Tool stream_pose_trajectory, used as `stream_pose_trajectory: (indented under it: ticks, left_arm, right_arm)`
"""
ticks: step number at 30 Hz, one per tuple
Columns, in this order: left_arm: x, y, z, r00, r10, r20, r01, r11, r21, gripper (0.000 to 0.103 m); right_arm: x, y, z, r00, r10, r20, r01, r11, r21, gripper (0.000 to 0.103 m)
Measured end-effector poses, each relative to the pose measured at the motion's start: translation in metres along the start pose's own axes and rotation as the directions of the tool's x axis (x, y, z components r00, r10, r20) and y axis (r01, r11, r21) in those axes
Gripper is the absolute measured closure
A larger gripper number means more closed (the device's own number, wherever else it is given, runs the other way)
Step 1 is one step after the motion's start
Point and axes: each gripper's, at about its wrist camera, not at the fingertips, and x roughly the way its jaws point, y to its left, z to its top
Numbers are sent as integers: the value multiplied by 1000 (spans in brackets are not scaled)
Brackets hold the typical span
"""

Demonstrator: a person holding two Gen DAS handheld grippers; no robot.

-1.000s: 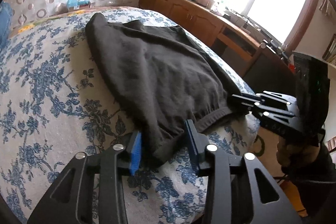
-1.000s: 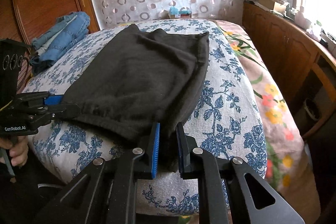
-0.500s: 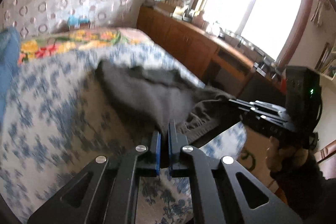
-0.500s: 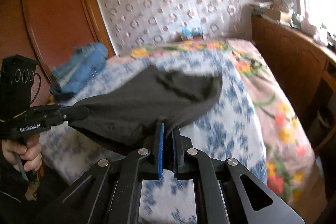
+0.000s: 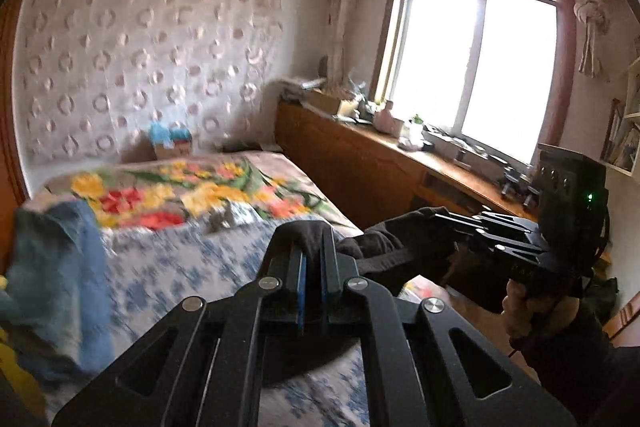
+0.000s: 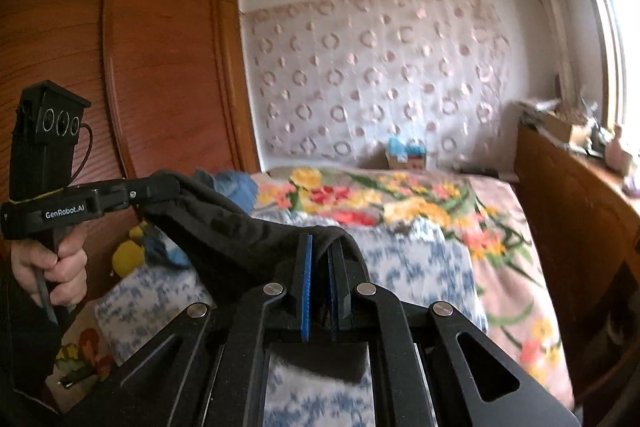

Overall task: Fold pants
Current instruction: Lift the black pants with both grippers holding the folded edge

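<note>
The black pants (image 6: pixel 240 231) hang lifted above the bed (image 6: pixel 420 259), stretched between both tools. The left gripper (image 5: pixel 312 247) has its fingers pressed together on one part of the cloth; the right gripper (image 6: pixel 320 255) pinches another part likewise. Which edge of the garment is held appears to be the waistband, though blur obscures it. Blue clothing (image 5: pixel 52 275) lies on the bed's left side.

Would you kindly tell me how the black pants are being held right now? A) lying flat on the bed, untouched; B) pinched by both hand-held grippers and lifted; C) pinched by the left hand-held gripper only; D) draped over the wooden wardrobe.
B: the left hand-held gripper and the right hand-held gripper are each shut on the black pants, which span between them above the bed.
</note>
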Motion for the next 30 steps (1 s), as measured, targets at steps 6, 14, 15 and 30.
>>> stream_pose_trajectory:
  ticks: [6, 14, 15, 30]
  left_arm:
    - [31, 42, 6, 997, 56, -44, -57, 998, -10, 97]
    - [72, 89, 32, 984, 172, -41, -173, 985, -20, 97]
    - [74, 90, 36, 983, 183, -33, -183, 983, -14, 97]
    - [94, 104, 5, 976, 195, -101, -197, 980, -11, 97]
  right_arm:
    - [38, -1, 12, 999, 36, -11, -36, 999, -27, 97]
    - [128, -33, 45, 999, 13, -42, -14, 999, -44, 97]
    - [137, -34, 51, 999, 8, -42, -10, 999, -45, 97]
    - [177, -25, 25, 994, 17, -109, -22, 999, -45, 97]
